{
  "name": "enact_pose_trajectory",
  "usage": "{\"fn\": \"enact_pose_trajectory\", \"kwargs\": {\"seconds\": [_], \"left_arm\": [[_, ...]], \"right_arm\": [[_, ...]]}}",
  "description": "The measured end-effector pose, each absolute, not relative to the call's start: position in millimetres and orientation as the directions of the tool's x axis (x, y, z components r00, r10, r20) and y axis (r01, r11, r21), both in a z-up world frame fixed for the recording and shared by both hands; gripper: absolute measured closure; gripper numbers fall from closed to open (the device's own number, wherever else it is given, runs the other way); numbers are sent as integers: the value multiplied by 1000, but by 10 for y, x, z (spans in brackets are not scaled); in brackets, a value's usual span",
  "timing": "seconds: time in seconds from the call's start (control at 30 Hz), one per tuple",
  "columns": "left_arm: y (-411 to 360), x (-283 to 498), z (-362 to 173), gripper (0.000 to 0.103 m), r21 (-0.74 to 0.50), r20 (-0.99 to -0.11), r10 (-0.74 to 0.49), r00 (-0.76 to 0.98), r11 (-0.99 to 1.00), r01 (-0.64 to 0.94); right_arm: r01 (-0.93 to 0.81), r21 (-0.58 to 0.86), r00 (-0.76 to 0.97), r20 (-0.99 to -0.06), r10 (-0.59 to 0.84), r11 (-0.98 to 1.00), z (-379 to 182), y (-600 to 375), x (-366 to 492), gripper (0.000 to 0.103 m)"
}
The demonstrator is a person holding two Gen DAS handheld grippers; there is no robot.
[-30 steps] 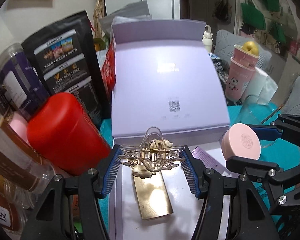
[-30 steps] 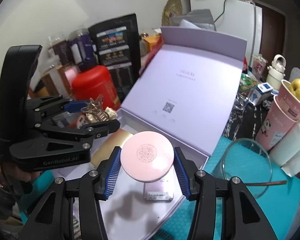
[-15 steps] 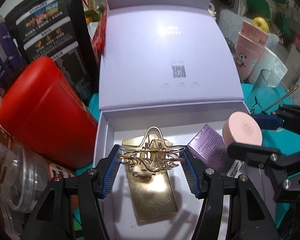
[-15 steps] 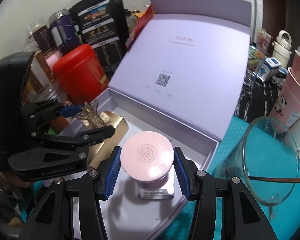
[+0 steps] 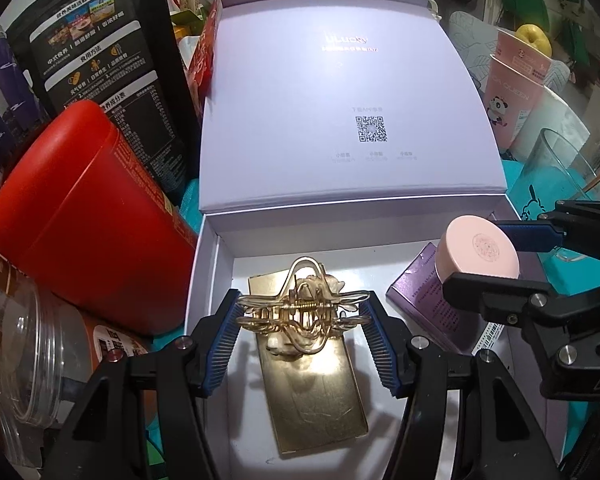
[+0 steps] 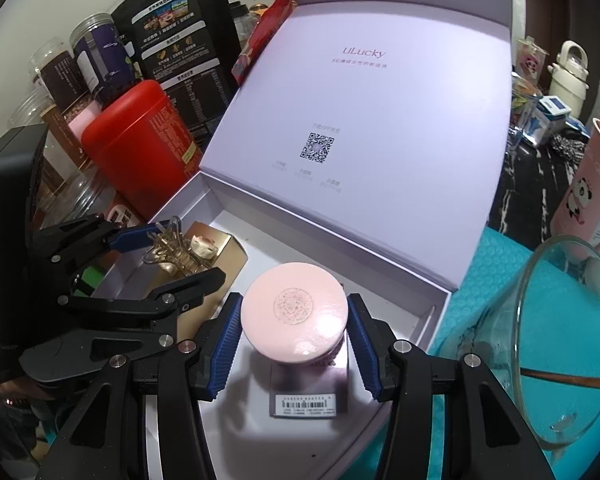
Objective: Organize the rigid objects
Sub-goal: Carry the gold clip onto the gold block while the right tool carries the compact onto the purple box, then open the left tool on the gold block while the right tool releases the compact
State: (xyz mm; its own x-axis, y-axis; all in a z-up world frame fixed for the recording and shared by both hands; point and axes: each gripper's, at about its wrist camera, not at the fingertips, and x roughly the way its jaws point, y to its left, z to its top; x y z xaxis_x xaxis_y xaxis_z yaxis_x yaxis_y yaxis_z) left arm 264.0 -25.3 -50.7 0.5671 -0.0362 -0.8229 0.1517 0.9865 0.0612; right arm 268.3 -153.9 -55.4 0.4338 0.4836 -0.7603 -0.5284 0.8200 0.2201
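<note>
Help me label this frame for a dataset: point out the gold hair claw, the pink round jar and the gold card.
gold hair claw [image 5: 300,312], left wrist view, spring hinge.
pink round jar [image 6: 294,312], right wrist view, lid top.
gold card [image 5: 320,400], left wrist view, bare lower face.

Both grippers point steeply downward, side by side. The left gripper [image 5: 302,316] has its blue pads pressed on something held between them; the right gripper [image 6: 294,318], just beside it, likewise clamps its own load.

My left tool [image 5: 302,326] and right tool [image 6: 294,330]: matte black angular linkages, silver screw heads at the joints, ribbed blue pads [image 5: 222,340] lining each finger; white embossed lettering, partly visible, marks one black arm.
</note>
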Motion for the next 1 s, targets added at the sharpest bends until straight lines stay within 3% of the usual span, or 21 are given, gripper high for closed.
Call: {"fn": "enact_pose_trajectory", "kwargs": {"seconds": [0.2, 0.33, 1.0], "left_arm": [[-201, 2632, -504, 43, 32, -830, -46, 555, 991, 130], [-174, 2599, -464, 22, 39, -827, -34, 561, 992, 117], [-103, 2265, 69, 22, 48, -753, -29, 657, 994, 98]], "right_arm": [[-529, 205, 444, -760, 475, 824, -532, -1535, 2653, 49], [-534, 201, 447, -757, 476, 822, -500, -1529, 2609, 44], [-524, 154, 531, -710, 463, 838, -96, -1590, 2286, 44]]}}
